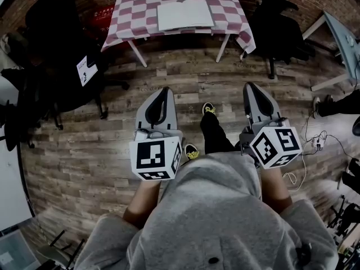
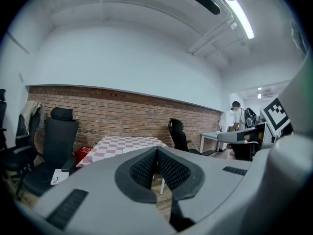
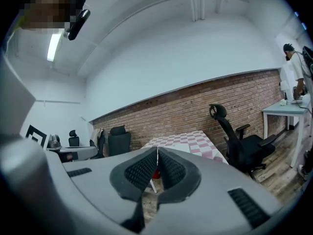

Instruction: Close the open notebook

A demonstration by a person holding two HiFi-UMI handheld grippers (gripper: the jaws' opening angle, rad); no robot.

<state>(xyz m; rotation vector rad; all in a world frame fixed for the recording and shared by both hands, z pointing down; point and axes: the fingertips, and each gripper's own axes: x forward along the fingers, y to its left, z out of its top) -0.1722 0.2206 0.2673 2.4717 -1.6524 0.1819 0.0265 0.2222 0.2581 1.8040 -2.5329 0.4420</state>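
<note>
— While our grey left gripper (image 1: pixel 162 94) and right gripper (image 1: pixel 251 89) hover with jaws pressed together, empty, the open white notebook (image 1: pixel 185 14) lies far ahead on the pink-checked table (image 1: pixel 140 21).
— Arriving still clamped, we might shove it, not lift its cover.

One open notebook (image 1: pixel 184 14) lies on one checkered table (image 1: pixel 138 13), with one red box (image 1: pixel 103 14) beneath, at least three black office chairs (image 1: pixel 278 24) around, and two grippers, the left gripper (image 1: pixel 163 90) and the right gripper (image 1: pixel 251 86), each carrying one marker cube (image 1: pixel 156 157).
</note>
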